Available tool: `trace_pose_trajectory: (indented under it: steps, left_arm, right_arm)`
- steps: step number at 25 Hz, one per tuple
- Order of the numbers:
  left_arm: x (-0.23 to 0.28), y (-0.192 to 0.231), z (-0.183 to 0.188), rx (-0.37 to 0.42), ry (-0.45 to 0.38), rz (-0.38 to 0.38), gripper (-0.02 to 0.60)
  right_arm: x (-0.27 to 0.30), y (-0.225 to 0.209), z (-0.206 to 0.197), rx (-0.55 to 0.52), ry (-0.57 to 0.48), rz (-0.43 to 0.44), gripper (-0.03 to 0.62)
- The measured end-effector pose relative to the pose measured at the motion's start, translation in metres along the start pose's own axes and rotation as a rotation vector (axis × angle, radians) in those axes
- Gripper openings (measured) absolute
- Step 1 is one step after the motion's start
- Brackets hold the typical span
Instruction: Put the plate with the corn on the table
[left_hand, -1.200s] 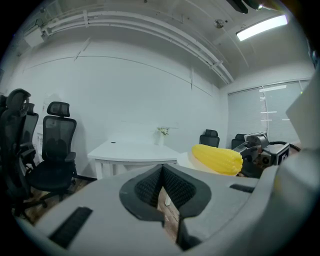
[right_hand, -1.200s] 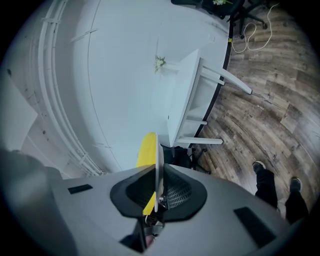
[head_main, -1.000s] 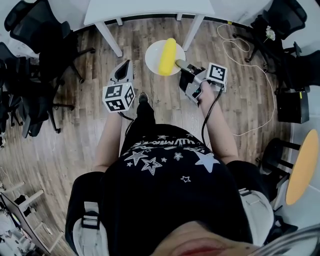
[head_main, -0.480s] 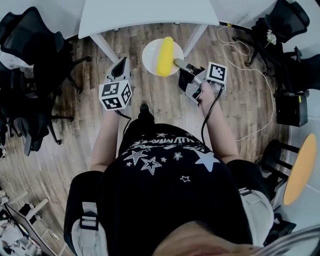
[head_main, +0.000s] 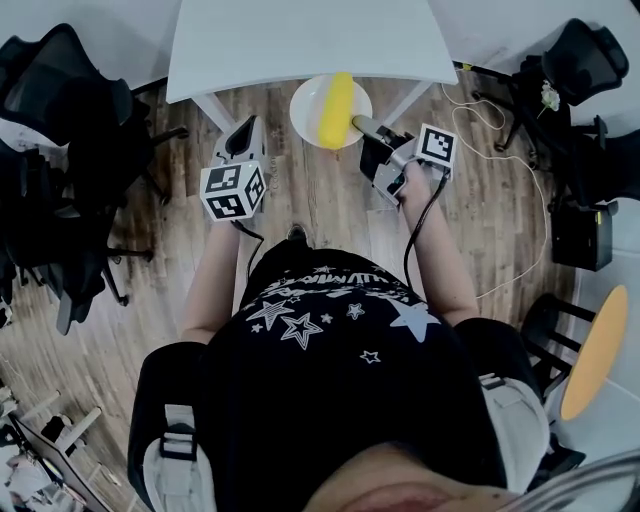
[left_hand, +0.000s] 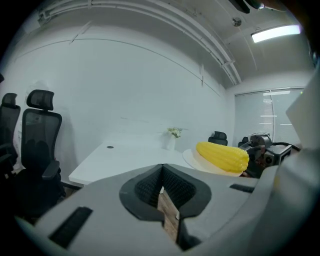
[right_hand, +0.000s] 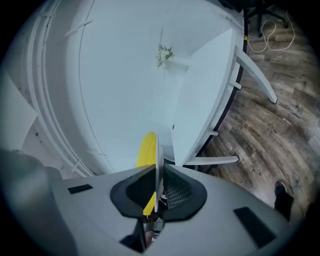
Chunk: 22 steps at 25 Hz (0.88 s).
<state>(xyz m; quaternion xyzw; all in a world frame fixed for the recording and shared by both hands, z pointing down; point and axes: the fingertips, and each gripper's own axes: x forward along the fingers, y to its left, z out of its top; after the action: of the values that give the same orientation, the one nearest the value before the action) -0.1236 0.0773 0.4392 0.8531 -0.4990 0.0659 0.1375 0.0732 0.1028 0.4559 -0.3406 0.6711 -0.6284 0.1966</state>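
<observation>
floor (head_main: 320, 205): we are standing on bare wood, with both arms reaching forward over it.
left tool (head_main: 246, 132): we are holding it out to the left of the plate and apart from it. Its jaws are pressed together with nothing between them.
right tool (head_main: 360, 126): it is pinching the plate's right-hand rim. In the right gripper view the rim is sitting edge-on between the pads.
plate (head_main: 306, 98): white and round, it is hanging level in the air from that one pinch, right at the near edge of the surface. We cannot tell whether its far rim is already over the top.
corn (head_main: 335, 108): one yellow cob is lying loose along the middle of the plate, pointing away from us.
surface (head_main: 300, 40): the white top is lying just beyond the plate and is bare along its near side. A small sprig of flowers (left_hand: 174, 133) is standing well back.
step in hand: we are judging this as the carry-over. The plate is gripped and raised but not yet set down.
next move: it is calling for bringing the plate forward over the top, keeping it level so the cob is not rolling off, and lowering it until the base rests. Only then should the right tool be spreading its jaws and drawing back.
</observation>
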Motion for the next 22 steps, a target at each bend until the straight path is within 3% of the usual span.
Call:
trace_pose_trajectory:
  steps: [13, 22]
  left_arm:
    - [0.075, 0.087, 0.024, -0.01, 0.004, -0.038, 0.006]
    - [0.104, 0.12, 0.032, -0.022, 0.018, -0.002, 0.006]
  right_arm:
    - [0.113, 0.004, 0.054, 0.025, -0.042, 0.014, 0.031]
    - [0.152, -0.002, 0.087, 0.029, -0.018, 0.0, 0.031]
